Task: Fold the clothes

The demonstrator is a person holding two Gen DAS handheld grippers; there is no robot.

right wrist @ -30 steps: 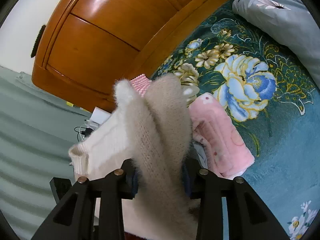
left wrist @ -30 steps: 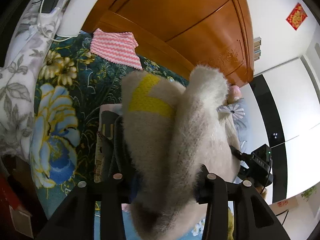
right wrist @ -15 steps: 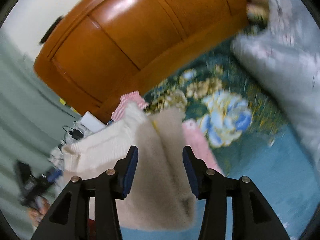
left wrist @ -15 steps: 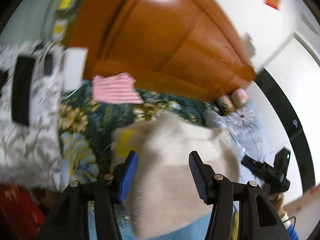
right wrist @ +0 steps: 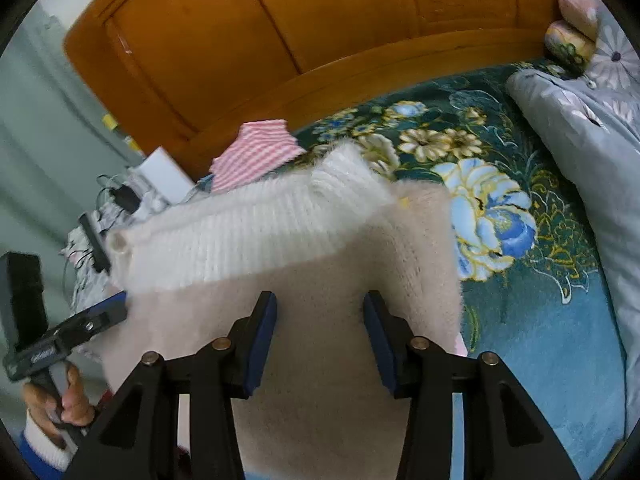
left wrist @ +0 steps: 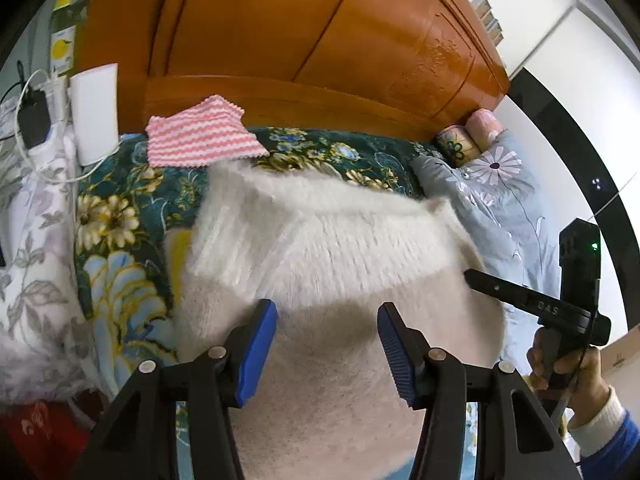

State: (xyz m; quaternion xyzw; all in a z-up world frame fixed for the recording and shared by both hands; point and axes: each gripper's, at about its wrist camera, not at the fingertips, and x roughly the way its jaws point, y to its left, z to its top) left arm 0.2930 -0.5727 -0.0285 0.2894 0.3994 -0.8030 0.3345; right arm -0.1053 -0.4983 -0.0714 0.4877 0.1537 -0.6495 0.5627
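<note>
Fuzzy cream knit is lying folded on the floral bedspread [left wrist: 120, 208]: the sweater [left wrist: 328, 248] is spreading from twelve o'clock of both grippers down beneath them. Judging by this, one fold is sitting finished, and the next move is calling for a fresh pinch on an edge. The left gripper [left wrist: 328, 344] and right gripper [right wrist: 320, 328] are hovering with fingers apart, gripping nothing, sweater showing between them.

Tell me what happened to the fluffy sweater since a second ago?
Both grippers let it go. The left gripper and right gripper had pinched it bunched up; now they stand open over the fluffy sweater, which lies spread on the flowered blanket. The pink striped cloth stayed by the wooden headboard.
</note>
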